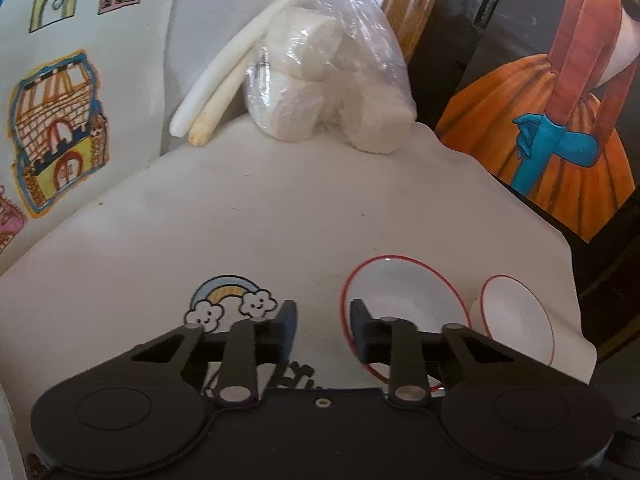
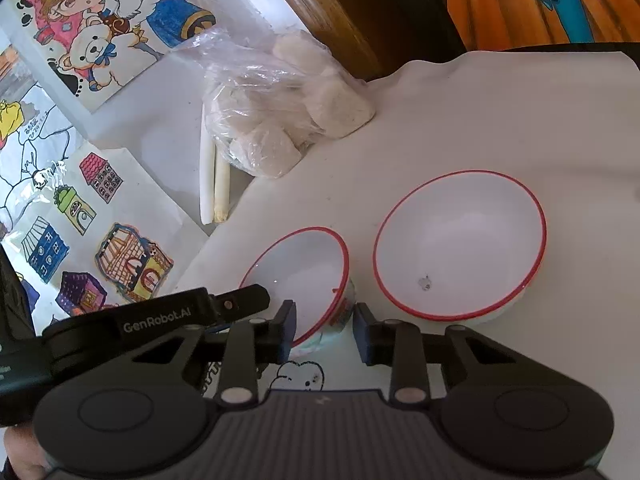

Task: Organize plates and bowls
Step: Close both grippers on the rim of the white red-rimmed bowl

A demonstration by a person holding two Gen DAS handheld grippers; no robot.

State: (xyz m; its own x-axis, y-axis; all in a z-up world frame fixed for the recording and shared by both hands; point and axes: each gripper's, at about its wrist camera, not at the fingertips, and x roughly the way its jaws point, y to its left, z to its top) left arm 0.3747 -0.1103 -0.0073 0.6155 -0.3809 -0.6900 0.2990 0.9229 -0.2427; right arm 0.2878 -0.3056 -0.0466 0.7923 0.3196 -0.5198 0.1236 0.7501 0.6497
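Observation:
Two white bowls with red rims stand side by side on a white cloth (image 1: 260, 220) (image 2: 520, 120). The small bowl (image 1: 412, 300) (image 2: 300, 272) looks tipped; the large bowl (image 1: 520, 320) (image 2: 460, 240) sits upright to its right. My left gripper (image 1: 323, 326) is open, with the small bowl's left rim just inside its right finger and bare cloth across the rest of the gap. From the left, one of its fingers (image 2: 240, 300) reaches that rim. My right gripper (image 2: 324, 330) is open, straddling the small bowl's near wall, one finger over the inside and one outside.
A clear bag of white chunks (image 1: 328, 80) (image 2: 280, 120) and two pale sticks (image 1: 224, 76) (image 2: 214, 184) lie at the cloth's far edge. Coloured drawings (image 1: 60, 128) (image 2: 112, 28) cover the left. A framed painting (image 1: 560, 100) and a wooden post (image 1: 416, 0) stand behind on the right.

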